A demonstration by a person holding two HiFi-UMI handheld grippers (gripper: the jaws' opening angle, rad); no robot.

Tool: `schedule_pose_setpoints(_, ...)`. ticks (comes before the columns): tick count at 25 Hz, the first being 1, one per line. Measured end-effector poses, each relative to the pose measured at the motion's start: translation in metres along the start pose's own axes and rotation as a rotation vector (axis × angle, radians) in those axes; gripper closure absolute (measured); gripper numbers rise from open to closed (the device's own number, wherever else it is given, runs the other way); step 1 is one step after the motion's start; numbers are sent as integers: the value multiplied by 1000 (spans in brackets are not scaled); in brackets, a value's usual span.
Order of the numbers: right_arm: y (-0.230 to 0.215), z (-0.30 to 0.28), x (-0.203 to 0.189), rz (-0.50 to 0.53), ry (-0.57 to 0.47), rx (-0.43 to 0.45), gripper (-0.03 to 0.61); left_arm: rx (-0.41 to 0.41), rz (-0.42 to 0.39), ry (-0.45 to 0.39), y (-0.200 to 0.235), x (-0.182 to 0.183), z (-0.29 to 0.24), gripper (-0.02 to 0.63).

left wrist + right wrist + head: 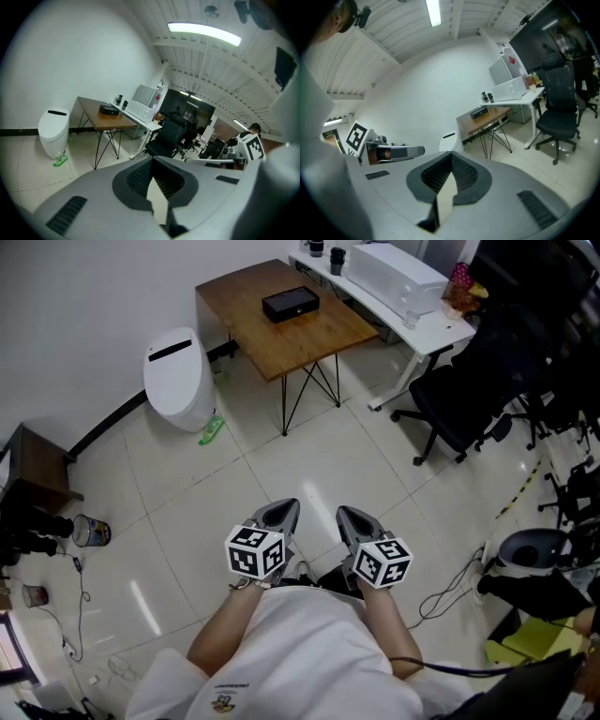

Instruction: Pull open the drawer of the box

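As I hold both grippers well away from it, the low black rectangular box (290,303) lies flat near the middle of the brown wooden table with thin black legs (309,338). One box; I cannot make out its drawer from here.

- Left gripper (286,507): one, jaw tips meeting, nothing between them.
- Right gripper (349,514): one, jaws likewise closed and empty, just beside the left.
- White rounded bin (178,379): one, left of the table.
- White desk (450,329): one, right of the table.
- Black swivel chair (459,399): one, beside the desk.
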State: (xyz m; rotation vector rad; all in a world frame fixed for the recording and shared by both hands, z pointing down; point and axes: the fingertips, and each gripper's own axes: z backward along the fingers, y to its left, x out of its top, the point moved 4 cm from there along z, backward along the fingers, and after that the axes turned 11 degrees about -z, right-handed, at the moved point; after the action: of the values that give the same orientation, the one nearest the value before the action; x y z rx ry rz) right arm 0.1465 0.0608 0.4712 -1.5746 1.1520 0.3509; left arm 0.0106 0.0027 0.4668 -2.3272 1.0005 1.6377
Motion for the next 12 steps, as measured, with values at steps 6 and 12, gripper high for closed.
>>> schedule_pose_setpoints(6, 5, -13, 3, 22, 17, 1, 591, 34, 6, -13, 15, -1, 4, 611)
schedule_pose_setpoints(12, 11, -32, 3, 43, 54, 35, 591, 68, -3, -26, 25, 0, 1, 611)
